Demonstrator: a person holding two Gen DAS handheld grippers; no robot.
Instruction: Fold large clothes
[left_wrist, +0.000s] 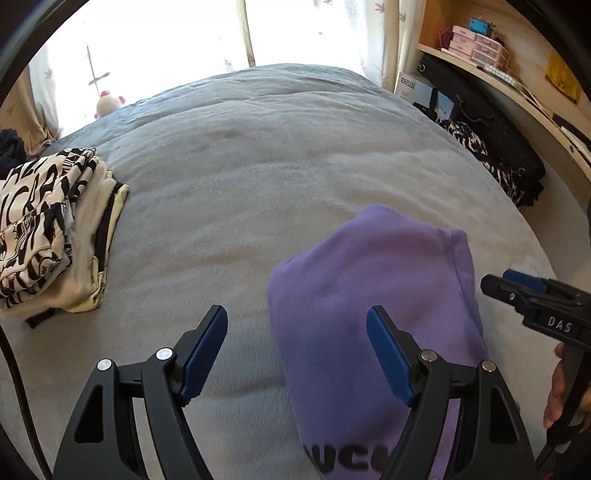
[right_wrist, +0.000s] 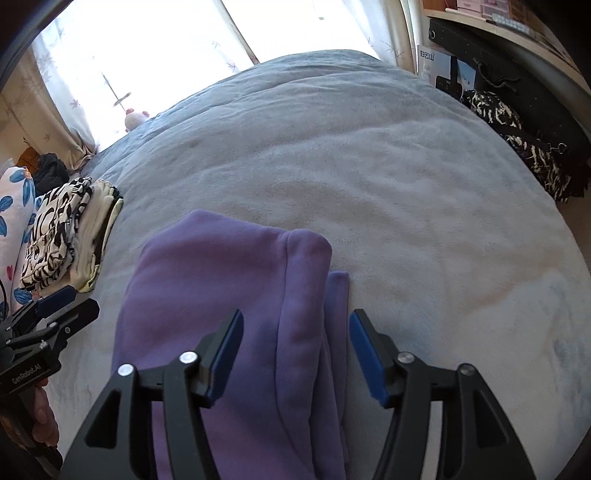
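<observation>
purple garment (left_wrist: 369, 295) cut off below, its black lettering (left_wrist: 347, 459) partly hidden

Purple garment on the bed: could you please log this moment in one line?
purple garment: partly folded on bed | left gripper: open | right gripper: open | folded pile: left

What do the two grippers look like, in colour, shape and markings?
Both are black, with triangular cut-out frames, silver round pins and blue ribbed pads. The right gripper bears white letters "DAS"; the left gripper bears "GenRobot.AI". Each has a black handle in a bare hand.
</observation>
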